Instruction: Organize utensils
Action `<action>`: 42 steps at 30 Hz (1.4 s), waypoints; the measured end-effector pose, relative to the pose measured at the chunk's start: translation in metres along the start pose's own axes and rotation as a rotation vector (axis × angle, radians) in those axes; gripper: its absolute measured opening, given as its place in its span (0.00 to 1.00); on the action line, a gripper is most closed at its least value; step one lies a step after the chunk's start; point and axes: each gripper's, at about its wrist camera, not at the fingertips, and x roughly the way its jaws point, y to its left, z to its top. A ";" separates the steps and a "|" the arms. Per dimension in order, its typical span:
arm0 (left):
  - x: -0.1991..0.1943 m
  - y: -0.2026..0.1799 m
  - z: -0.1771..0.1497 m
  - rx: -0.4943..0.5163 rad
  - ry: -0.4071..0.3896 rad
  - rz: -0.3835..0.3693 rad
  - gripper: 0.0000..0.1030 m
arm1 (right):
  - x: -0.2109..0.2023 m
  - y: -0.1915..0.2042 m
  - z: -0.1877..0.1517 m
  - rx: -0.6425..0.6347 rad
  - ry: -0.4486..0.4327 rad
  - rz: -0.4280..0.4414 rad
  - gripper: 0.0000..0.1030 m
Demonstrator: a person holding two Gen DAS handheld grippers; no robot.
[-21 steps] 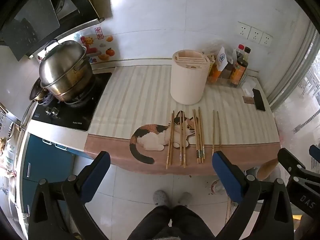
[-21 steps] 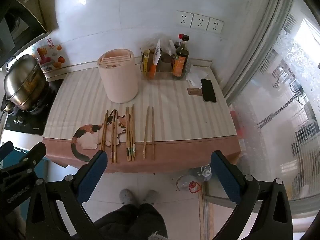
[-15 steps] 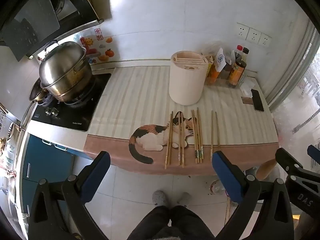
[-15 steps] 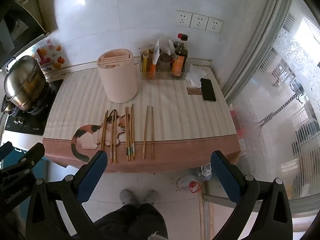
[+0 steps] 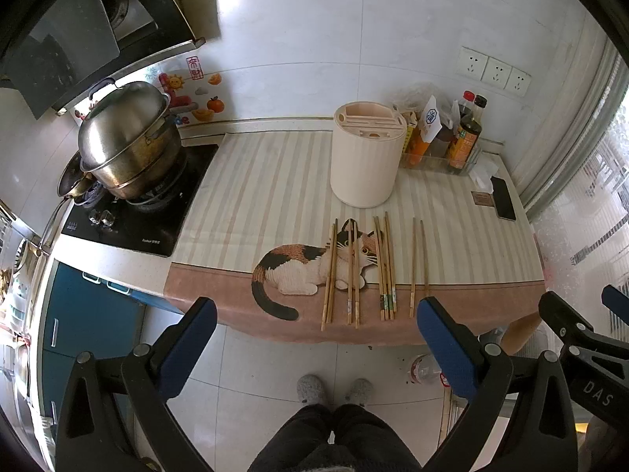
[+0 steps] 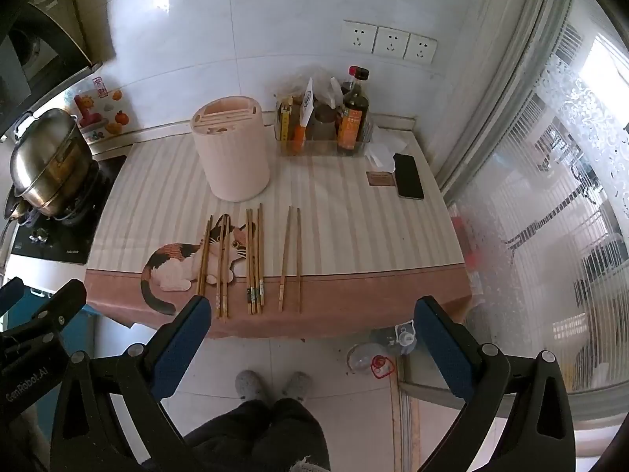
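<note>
Several pairs of wooden chopsticks (image 5: 384,267) lie side by side near the counter's front edge, over a cat-print mat (image 5: 298,267); they also show in the right wrist view (image 6: 253,259). A cream cylindrical utensil holder (image 5: 367,157) with slots on top stands behind them, also in the right wrist view (image 6: 232,153). My left gripper (image 5: 314,338) is open and empty, held above the floor in front of the counter. My right gripper (image 6: 310,334) is open and empty, likewise short of the counter edge.
A steel pot (image 5: 125,145) sits on the black hob at the left. A tray of sauce bottles (image 5: 452,137) stands at the back right, with a phone (image 6: 409,176) and tissue beside it. A plastic bottle (image 6: 377,354) lies on the floor. A glass door is at the right.
Both views have pulled back slightly; the counter and chopsticks sit a little higher and farther in frame. Both grippers stay open.
</note>
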 end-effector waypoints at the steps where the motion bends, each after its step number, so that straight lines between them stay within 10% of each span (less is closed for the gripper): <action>1: -0.001 0.000 0.000 0.000 0.000 0.000 1.00 | 0.000 -0.003 0.000 0.001 0.000 0.001 1.00; 42: -0.021 0.004 -0.001 -0.011 -0.024 0.004 1.00 | -0.024 0.008 -0.007 -0.009 -0.045 0.013 1.00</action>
